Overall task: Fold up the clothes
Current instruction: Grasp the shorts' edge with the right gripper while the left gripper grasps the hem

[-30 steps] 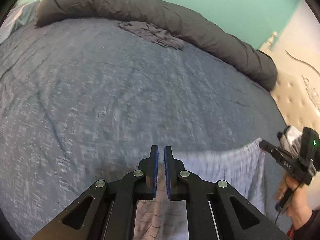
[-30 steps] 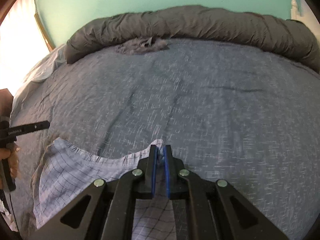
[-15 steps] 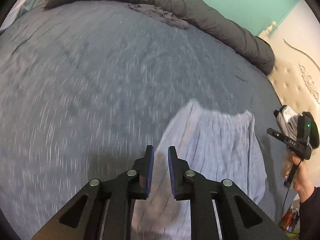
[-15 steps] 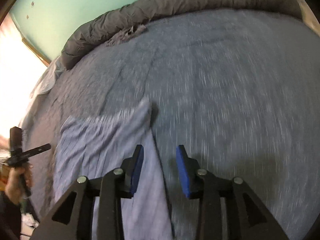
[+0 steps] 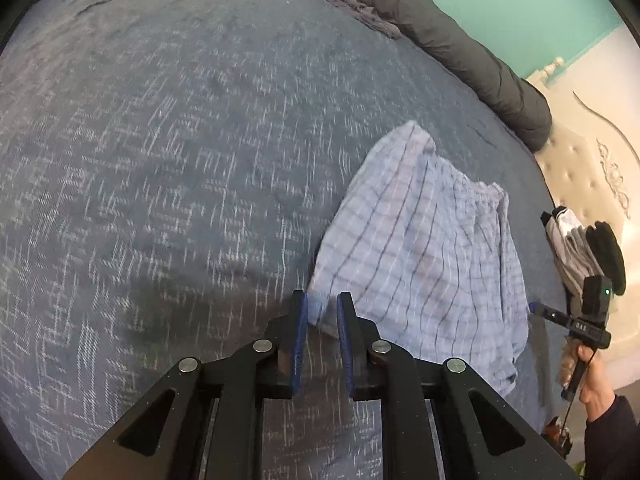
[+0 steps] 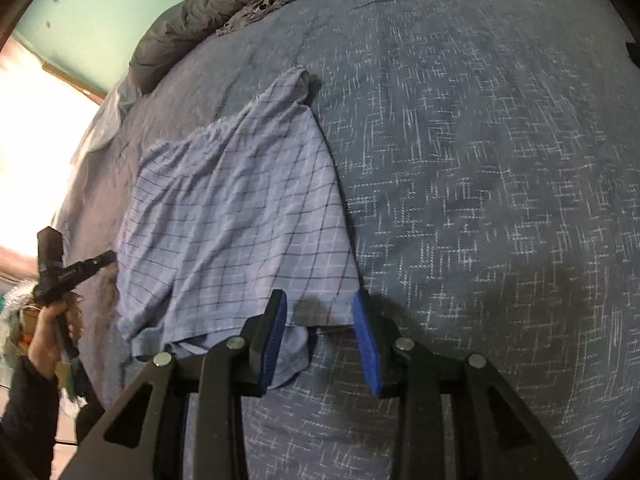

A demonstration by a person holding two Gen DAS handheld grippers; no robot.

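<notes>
Both grippers, left gripper (image 5: 322,306) and right gripper (image 6: 320,304), clenched a second ago, now stand released over the folded checked shorts (image 6: 236,216).

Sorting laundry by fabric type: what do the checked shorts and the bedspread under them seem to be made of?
The checked shorts look like thin woven cotton or a cotton blend, matte: fine wrinkles, limp drape, gathered waistband. The bedspread looks like a thicker woven cloth, dark blue with pale thread flecks, matte; its fibre cannot be told. Both views are slightly blurred.
</notes>
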